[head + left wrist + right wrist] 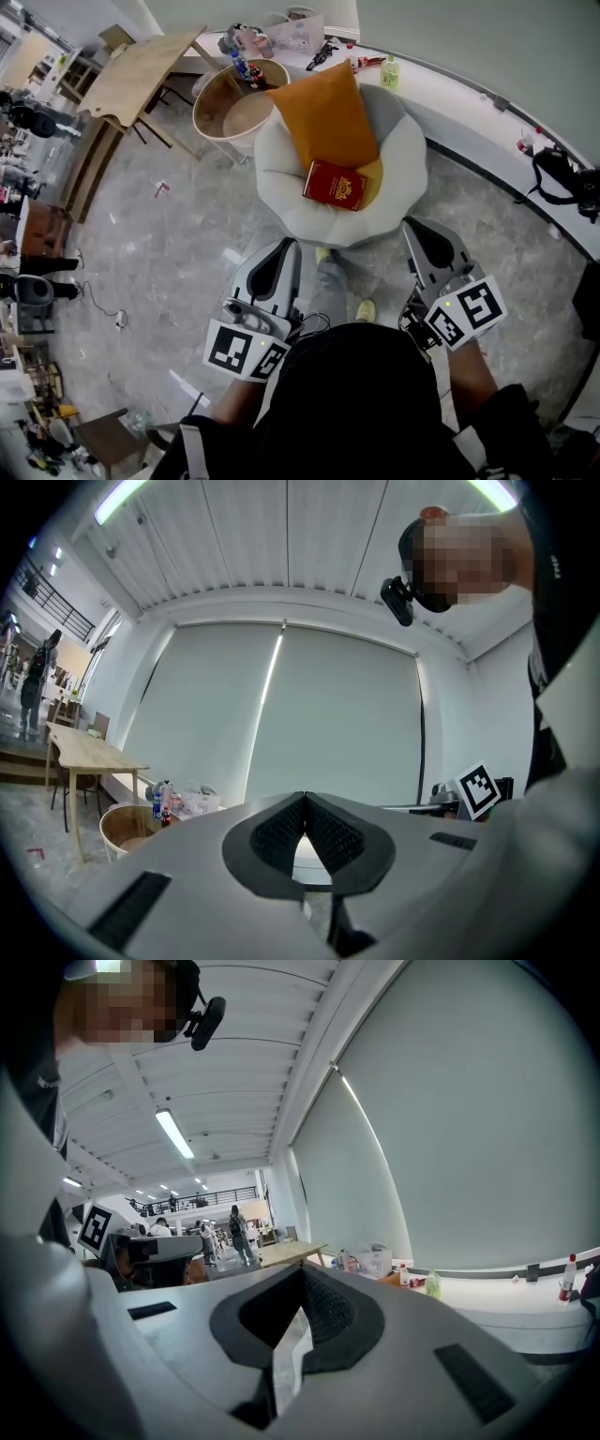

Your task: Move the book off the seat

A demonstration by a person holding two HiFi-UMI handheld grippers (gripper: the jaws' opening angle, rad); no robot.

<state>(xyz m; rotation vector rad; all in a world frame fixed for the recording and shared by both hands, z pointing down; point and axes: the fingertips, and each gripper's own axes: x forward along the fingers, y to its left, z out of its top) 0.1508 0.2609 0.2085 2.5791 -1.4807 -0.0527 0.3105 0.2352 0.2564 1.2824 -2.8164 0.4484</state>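
Observation:
A red book (335,185) with gold print lies flat on a white round seat (281,187), against the lower end of an orange cushion (330,112). My left gripper (285,247) hangs short of the seat's near edge, jaws shut and empty. My right gripper (418,230) sits level with it at the seat's near right side, also shut and empty. In the left gripper view the left gripper (305,801) has its ribbed pads meeting at the tip and looks up at a wall blind. The right gripper view shows the right gripper (302,1272) the same way. Neither gripper touches the book.
A round wooden tub (246,111) stands just left of the seat, and a wooden table (141,75) lies beyond it. A white ledge (459,98) with bottles curves behind the seat. A black bag (562,178) rests at the right. The person's shoes (364,309) stand between the grippers.

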